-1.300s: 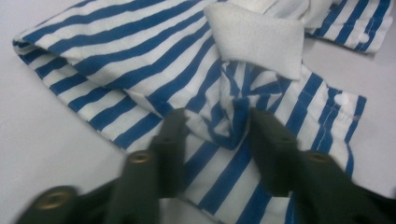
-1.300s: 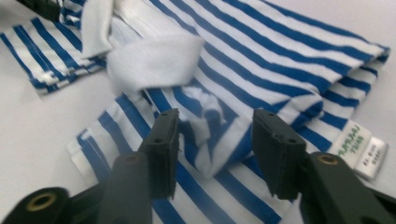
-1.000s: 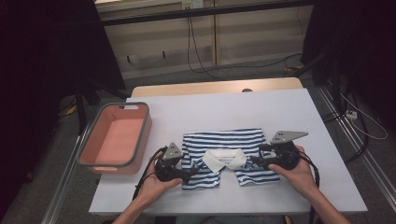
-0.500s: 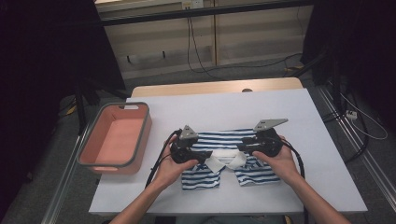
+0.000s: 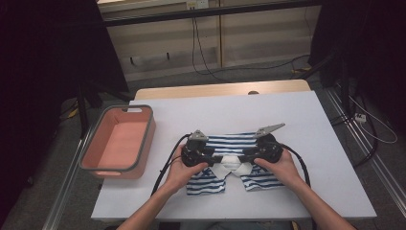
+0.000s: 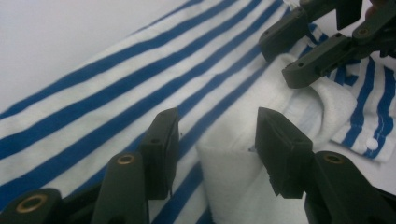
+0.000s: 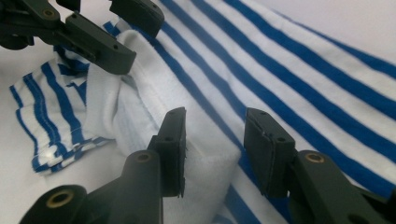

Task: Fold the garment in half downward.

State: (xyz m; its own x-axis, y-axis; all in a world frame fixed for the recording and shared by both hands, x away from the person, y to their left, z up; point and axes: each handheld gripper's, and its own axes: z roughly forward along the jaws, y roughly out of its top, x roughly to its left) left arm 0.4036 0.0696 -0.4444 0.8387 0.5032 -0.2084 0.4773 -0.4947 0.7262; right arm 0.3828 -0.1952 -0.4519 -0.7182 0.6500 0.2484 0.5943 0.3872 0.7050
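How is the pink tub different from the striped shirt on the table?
The pink tub is a stiff, plain container at the table's left edge; the striped shirt is soft, blue-and-white cloth lying folded near the middle. The tub stands apart from both hands; the shirt lies under both open claws. Both rest on the white table.

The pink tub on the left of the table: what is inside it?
The pink tub looks empty: its floor shows bare in the high view. The strip just behind its near wall is hidden. The striped shirt lies outside, on the table.
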